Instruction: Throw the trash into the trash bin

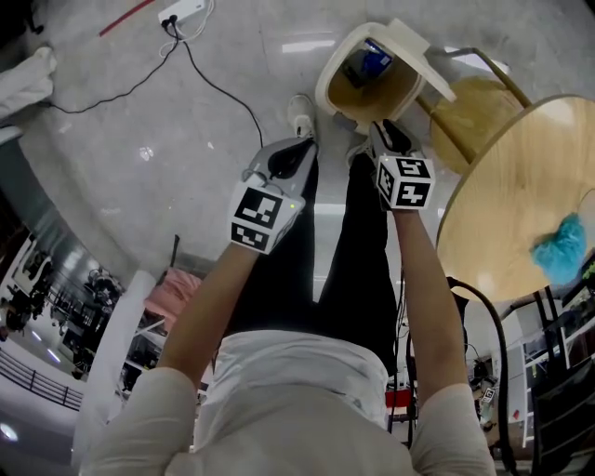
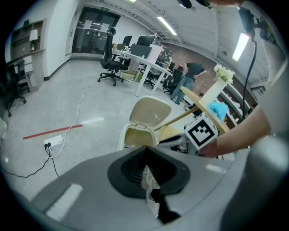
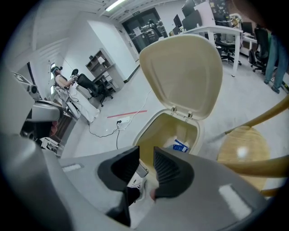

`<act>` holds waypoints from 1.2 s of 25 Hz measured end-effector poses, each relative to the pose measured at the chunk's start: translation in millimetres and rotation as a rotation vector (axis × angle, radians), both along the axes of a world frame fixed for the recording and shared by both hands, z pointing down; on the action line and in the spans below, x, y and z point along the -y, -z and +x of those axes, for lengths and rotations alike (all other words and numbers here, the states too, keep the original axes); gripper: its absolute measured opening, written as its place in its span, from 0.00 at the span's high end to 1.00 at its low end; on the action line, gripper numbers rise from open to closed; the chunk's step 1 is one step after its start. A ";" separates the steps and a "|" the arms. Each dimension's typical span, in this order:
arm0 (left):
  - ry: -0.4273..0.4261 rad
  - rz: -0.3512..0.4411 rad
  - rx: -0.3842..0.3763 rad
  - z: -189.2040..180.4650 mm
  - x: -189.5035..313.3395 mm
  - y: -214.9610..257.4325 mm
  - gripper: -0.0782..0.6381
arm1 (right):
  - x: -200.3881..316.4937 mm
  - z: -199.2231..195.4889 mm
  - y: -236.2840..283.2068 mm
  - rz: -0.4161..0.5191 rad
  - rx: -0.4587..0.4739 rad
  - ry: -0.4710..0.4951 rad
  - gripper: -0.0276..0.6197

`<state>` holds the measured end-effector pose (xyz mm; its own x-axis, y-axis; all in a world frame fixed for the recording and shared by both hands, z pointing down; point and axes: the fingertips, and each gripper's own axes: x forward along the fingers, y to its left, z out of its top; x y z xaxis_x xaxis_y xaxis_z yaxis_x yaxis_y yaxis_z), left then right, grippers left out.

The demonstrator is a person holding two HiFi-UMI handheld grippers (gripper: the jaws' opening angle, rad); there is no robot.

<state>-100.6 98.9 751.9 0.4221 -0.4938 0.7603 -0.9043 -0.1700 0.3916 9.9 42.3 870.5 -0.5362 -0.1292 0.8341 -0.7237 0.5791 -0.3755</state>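
Observation:
The cream trash bin (image 1: 325, 82) stands on the floor just ahead of the person's shoes, with its lid (image 1: 423, 58) swung up. A blue and white carton (image 1: 375, 60) lies inside it, and it also shows in the right gripper view as the carton (image 3: 180, 145). My right gripper (image 1: 387, 133) hangs over the bin's near rim (image 3: 151, 126), tilted down, open, with nothing between the jaws (image 3: 146, 151). My left gripper (image 1: 302, 147) is off to the left of the bin, over a white shoe, shut and empty (image 2: 145, 151). The bin (image 2: 131, 135) lies ahead of it.
A round wooden table (image 1: 521, 186) with a teal fluffy thing (image 1: 562, 246) is on the right, and a wooden stool (image 1: 474, 107) stands beside the bin. A power strip (image 1: 181, 11) and its black cable (image 1: 223, 88) lie on the grey floor to the left. Desks and office chairs (image 2: 110, 63) stand far off.

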 end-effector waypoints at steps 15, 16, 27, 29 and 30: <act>-0.007 0.047 0.005 10.5 -5.8 47.2 0.88 | 0.2 3.0 80.6 0.088 0.048 -0.013 0.94; -0.008 0.052 0.006 11.9 -6.6 52.3 0.88 | -1.2 4.6 85.9 0.091 0.049 -0.015 0.94; -0.040 0.075 0.029 22.2 -12.5 111.2 0.88 | -2.0 9.5 170.0 0.148 0.097 0.009 0.95; -0.063 0.075 0.029 26.6 -12.8 115.9 0.88 | 1.3 10.9 183.5 0.153 0.109 0.016 0.95; -0.070 0.074 0.028 28.2 -12.9 119.1 0.88 | 2.3 11.5 190.1 0.154 0.114 0.019 0.95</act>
<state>-72.5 111.8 632.8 0.4365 -0.5193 0.7347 -0.8996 -0.2604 0.3504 21.4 40.0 680.4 -0.6293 -0.2397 0.7393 -0.6702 0.6490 -0.3601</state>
